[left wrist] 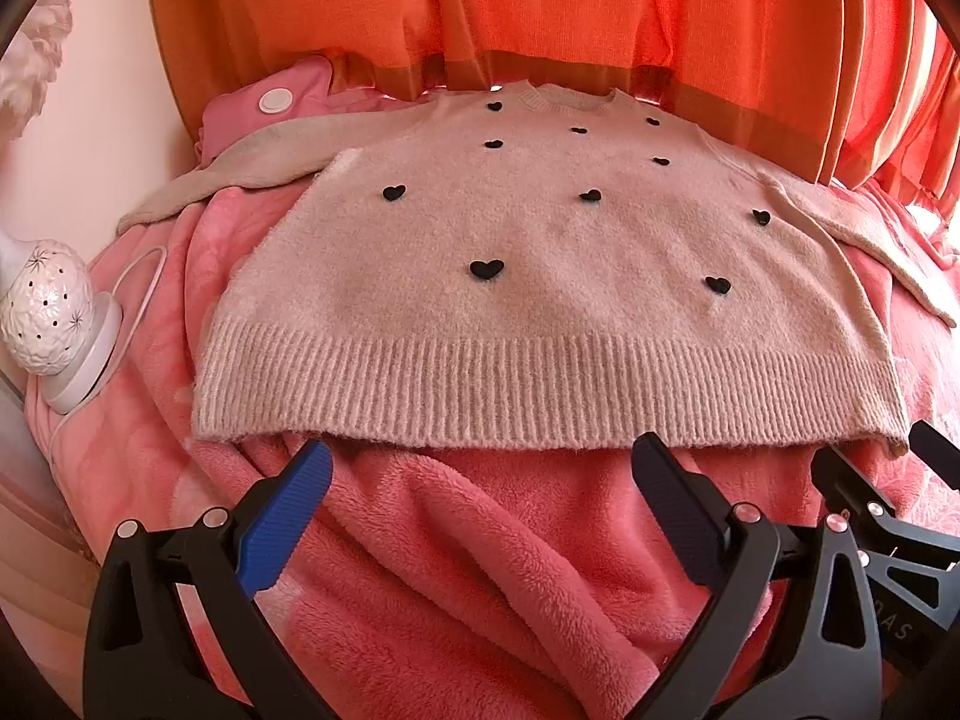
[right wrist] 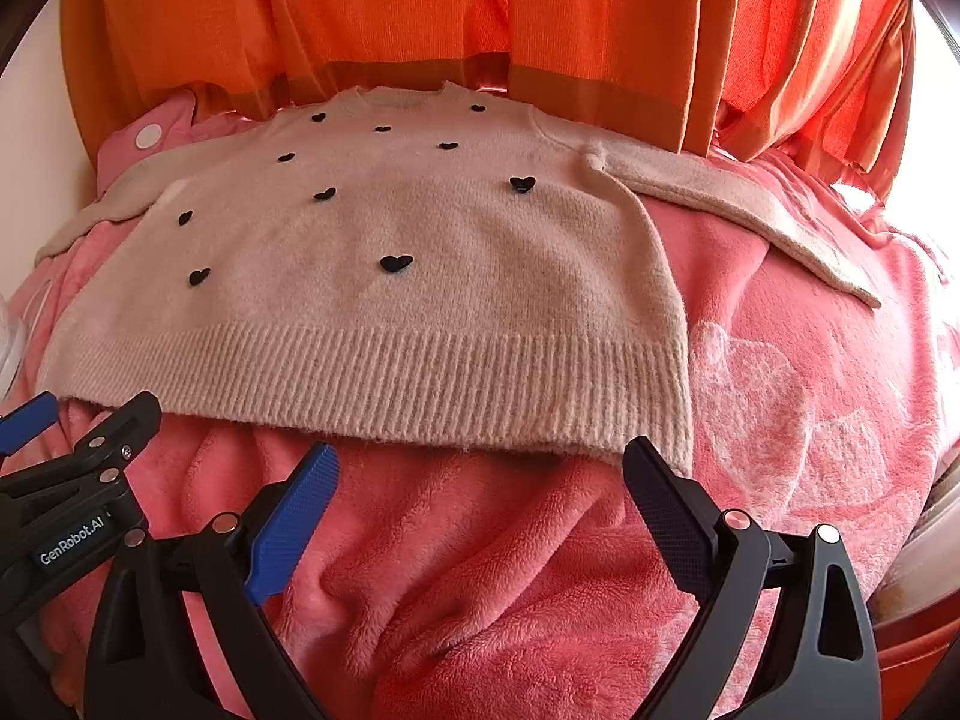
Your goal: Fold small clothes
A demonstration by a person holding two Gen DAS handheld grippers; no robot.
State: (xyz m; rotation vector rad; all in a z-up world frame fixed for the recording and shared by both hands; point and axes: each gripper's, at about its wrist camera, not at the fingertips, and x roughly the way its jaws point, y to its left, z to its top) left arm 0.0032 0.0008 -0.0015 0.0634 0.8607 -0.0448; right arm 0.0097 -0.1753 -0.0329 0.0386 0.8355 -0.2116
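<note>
A small pale pink knitted sweater [left wrist: 540, 276] with black hearts lies flat, front up, on a pink fleece blanket [left wrist: 480, 570]. Its ribbed hem faces me and both sleeves are spread out sideways. It also shows in the right wrist view [right wrist: 390, 300]. My left gripper [left wrist: 483, 468] is open and empty, just short of the hem's middle. My right gripper [right wrist: 480, 468] is open and empty, just short of the hem near its right corner. Each gripper shows at the edge of the other's view: the right one [left wrist: 888, 480] and the left one [right wrist: 72, 420].
Orange curtains [left wrist: 540, 12] hang behind the sweater. A white perforated lamp [left wrist: 48, 312] with a cord stands at the left on the blanket. A pink item with a white round button [left wrist: 276, 101] lies behind the left sleeve. The blanket [right wrist: 810, 420] lies bare to the right.
</note>
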